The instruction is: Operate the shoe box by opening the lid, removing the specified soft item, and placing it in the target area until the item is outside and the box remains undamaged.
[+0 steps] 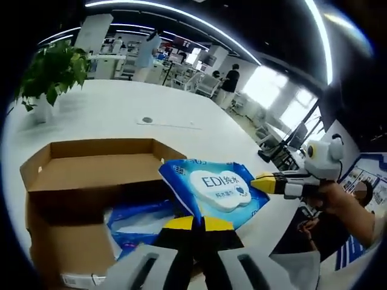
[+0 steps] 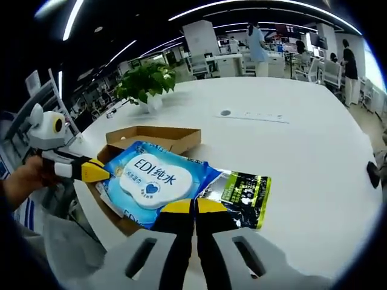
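You had a white table (image 2: 314,157) under everything, with a potted plant (image 1: 51,72) in a white pot standing near its far edge. A small round grommet (image 2: 225,112) sat in the tabletop beside a flat cover strip (image 2: 263,116). Beyond the table you could see office desks and chairs (image 2: 314,69), several people (image 1: 230,81) standing among them, bright windows (image 1: 284,103), and ceiling light strips (image 1: 181,18).

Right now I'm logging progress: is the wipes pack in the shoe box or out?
Out: both tongs hold the wipes pack above the open shoe box, not yet set down.
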`<action>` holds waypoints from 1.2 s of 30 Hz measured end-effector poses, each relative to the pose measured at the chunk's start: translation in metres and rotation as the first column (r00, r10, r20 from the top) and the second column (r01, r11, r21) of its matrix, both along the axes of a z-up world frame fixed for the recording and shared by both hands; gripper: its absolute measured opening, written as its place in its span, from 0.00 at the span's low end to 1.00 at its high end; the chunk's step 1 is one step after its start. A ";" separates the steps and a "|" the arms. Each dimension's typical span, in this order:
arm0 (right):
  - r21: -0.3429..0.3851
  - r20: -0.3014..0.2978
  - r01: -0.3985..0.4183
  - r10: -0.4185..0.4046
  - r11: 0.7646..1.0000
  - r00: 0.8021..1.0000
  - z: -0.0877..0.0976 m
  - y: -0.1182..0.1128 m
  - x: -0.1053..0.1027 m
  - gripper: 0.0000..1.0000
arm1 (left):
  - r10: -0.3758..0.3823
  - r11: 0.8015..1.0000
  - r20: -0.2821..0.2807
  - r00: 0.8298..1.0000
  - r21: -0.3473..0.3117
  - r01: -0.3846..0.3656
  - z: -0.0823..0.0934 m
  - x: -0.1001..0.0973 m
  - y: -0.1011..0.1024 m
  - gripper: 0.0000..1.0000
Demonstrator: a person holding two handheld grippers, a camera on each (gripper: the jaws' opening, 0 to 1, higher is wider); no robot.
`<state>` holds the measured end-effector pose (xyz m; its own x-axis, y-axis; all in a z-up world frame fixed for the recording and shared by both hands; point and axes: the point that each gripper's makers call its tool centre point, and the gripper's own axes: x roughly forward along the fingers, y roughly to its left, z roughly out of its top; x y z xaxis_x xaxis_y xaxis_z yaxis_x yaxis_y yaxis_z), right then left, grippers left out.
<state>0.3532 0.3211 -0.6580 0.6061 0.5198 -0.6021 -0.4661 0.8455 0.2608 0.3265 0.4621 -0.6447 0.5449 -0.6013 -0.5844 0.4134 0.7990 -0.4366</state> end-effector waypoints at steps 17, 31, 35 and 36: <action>-0.030 -0.008 0.058 -0.058 0.998 0.998 -0.004 -0.044 0.006 0.00 | -0.083 0.996 -0.008 0.996 0.010 0.083 -0.010 0.011 -0.046 0.01; -0.053 -0.043 0.088 -0.090 0.995 0.995 -0.032 -0.063 0.038 0.00 | -0.116 0.990 -0.029 0.993 0.076 0.118 -0.030 0.037 -0.070 0.01; -0.052 -0.051 0.103 -0.105 0.993 0.993 -0.040 -0.067 0.045 0.00 | -0.136 0.984 -0.029 0.990 0.114 0.138 -0.037 0.045 -0.074 0.01; -0.053 -0.053 0.104 -0.107 0.993 0.993 -0.042 -0.068 0.047 0.00 | -0.141 0.982 -0.033 0.989 0.122 0.144 -0.039 0.047 -0.076 0.01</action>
<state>0.4002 0.2532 -0.7004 0.6210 0.4225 -0.6601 -0.3592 0.9020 0.2394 0.3738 0.3865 -0.6840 0.4435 -0.5939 -0.6713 0.5179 0.7811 -0.3489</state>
